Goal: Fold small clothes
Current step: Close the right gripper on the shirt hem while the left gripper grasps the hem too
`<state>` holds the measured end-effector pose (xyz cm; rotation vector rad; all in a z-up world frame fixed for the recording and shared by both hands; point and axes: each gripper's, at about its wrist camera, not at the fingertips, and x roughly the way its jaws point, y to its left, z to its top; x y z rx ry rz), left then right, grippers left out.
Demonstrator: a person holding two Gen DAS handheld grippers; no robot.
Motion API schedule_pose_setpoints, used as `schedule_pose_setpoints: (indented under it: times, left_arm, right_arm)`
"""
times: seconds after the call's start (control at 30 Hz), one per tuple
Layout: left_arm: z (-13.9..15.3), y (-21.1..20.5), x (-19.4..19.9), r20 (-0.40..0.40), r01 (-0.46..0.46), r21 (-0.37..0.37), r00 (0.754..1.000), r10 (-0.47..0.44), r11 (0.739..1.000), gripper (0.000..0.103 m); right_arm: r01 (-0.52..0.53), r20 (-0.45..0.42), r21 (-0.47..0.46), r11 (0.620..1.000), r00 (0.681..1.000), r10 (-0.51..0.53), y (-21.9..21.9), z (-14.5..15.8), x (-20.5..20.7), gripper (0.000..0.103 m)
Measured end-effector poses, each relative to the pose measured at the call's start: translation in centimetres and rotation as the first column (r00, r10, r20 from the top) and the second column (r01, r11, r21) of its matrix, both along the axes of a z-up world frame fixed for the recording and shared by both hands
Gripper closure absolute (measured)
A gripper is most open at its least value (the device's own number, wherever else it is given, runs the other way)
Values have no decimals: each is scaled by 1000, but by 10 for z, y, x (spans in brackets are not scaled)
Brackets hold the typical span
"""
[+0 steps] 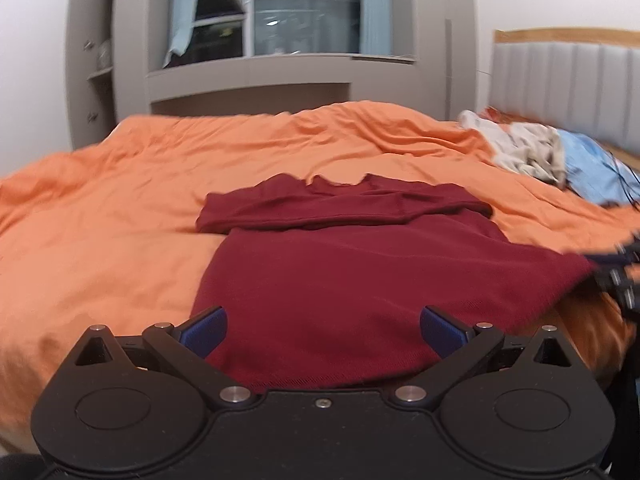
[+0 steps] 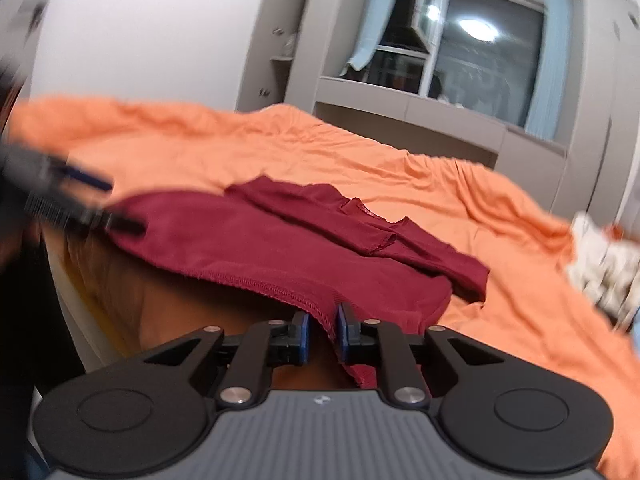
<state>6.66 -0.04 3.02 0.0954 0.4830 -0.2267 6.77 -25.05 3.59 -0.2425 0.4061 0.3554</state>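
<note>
A dark red shirt lies flat on the orange bed cover, its sleeves folded across the chest near the collar. My left gripper is open, its blue pads wide apart over the shirt's near hem. My right gripper is shut on the shirt's hem corner, which it lifts off the bed's near edge. The right gripper also shows at the right edge of the left wrist view, blurred. The left gripper shows blurred at the left of the right wrist view.
A heap of pale and blue clothes lies at the far right of the bed by the grey headboard. Grey cabinets and a window stand behind the bed. The bed's near edge drops off below the shirt.
</note>
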Motion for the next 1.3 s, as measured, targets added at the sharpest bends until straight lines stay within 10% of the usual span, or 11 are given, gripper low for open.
schedule_pose_setpoints:
  times: [0.47,1.0,1.3]
  left_arm:
    - [-20,-65,-4,55,86,270,993,-105,959,1]
    - [-4,-18,12,56,-72,316,997,57,946,18]
    - [11,13,17,72,-130,243,991,116,961,62]
  right_arm:
    - [16,-33,161,987,999,-11,-24,19,27,88]
    - [21,-28,136,990,999,-18,-19,13,16,88]
    - [18,-42,56,998,999,-16,-7,5,12,83]
